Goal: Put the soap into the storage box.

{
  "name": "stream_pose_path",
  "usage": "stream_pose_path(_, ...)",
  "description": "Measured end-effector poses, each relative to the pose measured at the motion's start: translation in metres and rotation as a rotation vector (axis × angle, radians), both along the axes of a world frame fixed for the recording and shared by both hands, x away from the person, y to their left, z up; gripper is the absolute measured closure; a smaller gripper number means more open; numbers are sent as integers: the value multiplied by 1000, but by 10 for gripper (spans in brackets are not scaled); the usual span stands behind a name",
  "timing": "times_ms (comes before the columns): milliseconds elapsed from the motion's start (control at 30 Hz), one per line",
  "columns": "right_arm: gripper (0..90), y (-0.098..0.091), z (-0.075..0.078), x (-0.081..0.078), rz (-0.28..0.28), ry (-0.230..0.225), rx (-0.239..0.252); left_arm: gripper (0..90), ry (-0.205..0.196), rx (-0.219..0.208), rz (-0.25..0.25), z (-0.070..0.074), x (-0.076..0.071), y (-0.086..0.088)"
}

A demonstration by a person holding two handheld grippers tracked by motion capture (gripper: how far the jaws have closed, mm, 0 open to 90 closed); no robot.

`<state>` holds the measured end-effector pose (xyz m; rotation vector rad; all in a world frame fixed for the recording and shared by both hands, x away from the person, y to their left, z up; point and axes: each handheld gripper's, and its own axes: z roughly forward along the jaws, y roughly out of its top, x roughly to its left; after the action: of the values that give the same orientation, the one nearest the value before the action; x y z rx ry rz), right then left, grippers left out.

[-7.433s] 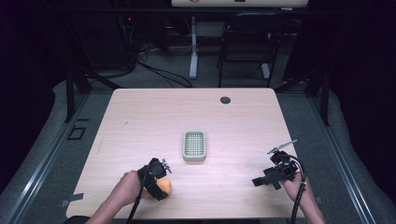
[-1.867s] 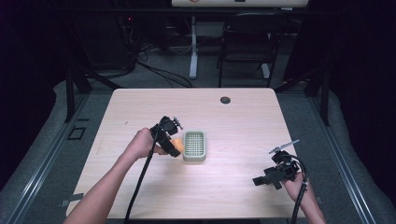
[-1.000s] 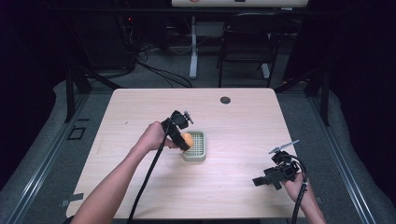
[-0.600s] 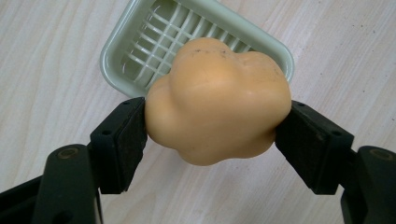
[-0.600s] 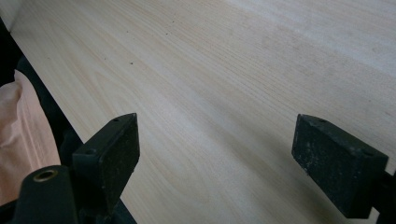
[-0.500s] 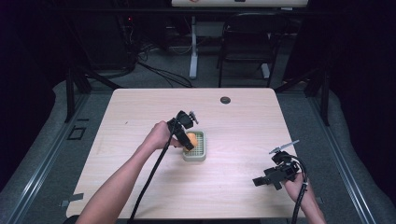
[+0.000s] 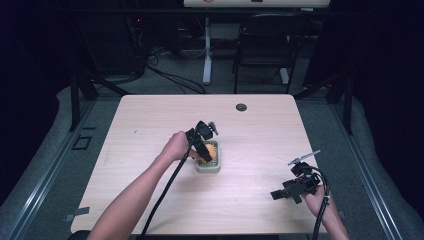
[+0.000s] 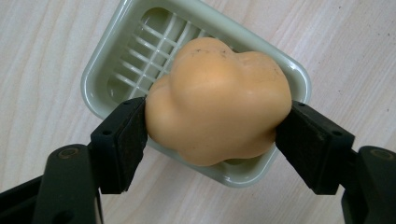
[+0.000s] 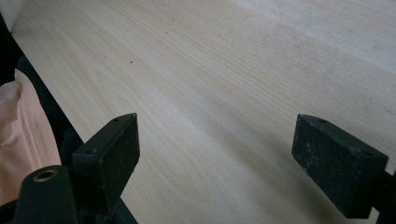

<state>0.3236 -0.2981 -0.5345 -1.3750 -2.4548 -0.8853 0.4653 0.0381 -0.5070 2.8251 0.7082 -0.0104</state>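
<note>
Scene: a person at a pale wooden desk (image 7: pixel 150 200), a two-jaw gripper in each hand, seen from above and along each gripper.
Landmark: a pale green slotted tray (image 7: pixel 208 167) near the middle of the desk; in the left gripper view its rim (image 8: pixel 100 60) and ribbed floor show clearly.
Left gripper (image 7: pixel 206 152): over the tray's left edge, its jaws clamped on an orange, lumpy, pepper-shaped piece (image 8: pixel 217 100), one black pad pressed against each side.
Orange piece: held directly above the tray in the left gripper view, covering the near half of it; in the high view it (image 7: pixel 211 149) sits over the tray's far end. Whether its underside touches the tray cannot be told.
Left hand (image 7: pixel 176 146): just left of the tray, forearm running in from the desk's near edge, black cable trailing beside it.
Right gripper (image 7: pixel 278 194): well to the right of the tray and nearer the person, close to the desk's near right corner; its jaws stand wide apart with bare wood between them (image 9: pixel 215 154).
Far side: a small dark round grommet (image 7: pixel 241 107) lies beyond the tray, near the desk's far edge.
</note>
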Motion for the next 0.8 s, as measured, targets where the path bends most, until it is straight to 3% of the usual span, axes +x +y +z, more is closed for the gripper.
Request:
stream_pose_path(567,149,0,0,0,-1,2,-3,259,-6,-41,29,-5,1,-2)
stream_pose_path(800,149,0,0,0,4,1,-4,167,-29,-70,62,1,0,4)
